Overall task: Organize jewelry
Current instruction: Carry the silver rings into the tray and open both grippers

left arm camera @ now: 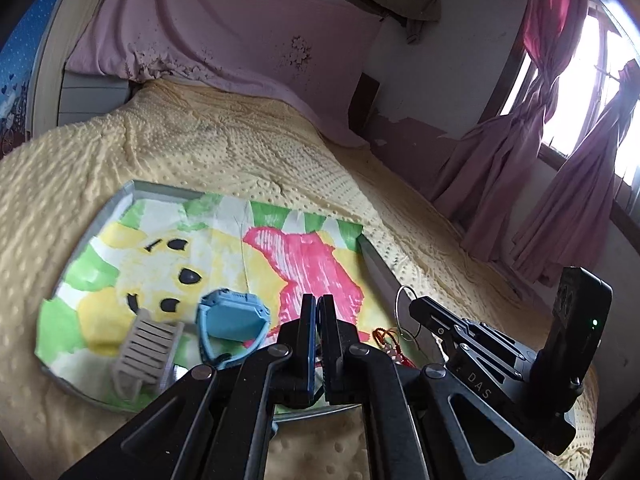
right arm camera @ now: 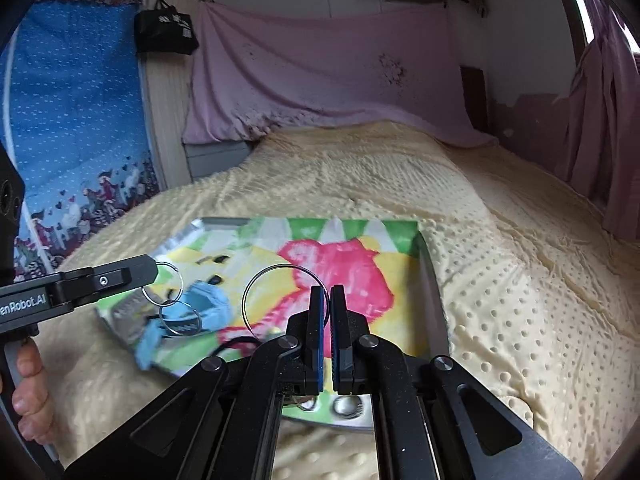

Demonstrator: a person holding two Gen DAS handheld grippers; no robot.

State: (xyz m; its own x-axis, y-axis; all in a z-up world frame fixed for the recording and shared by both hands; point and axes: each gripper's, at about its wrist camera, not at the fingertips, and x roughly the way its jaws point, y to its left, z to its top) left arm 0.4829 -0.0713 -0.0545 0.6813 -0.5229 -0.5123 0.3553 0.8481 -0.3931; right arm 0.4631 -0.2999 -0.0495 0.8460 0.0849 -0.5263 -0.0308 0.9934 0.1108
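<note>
A metal tray lined with a cartoon cloth lies on the bed; it also shows in the right wrist view. A blue watch and a grey hair clip lie on it. My left gripper is shut on small linked silver rings, held above the tray's left side. My right gripper is shut on a large silver ring above the tray; that ring also shows in the left wrist view. A red cord piece lies under the right gripper.
The bed has a dotted yellow blanket. A pink sheet hangs at the headboard, pink curtains at the right by the window. A black bag hangs at the far left.
</note>
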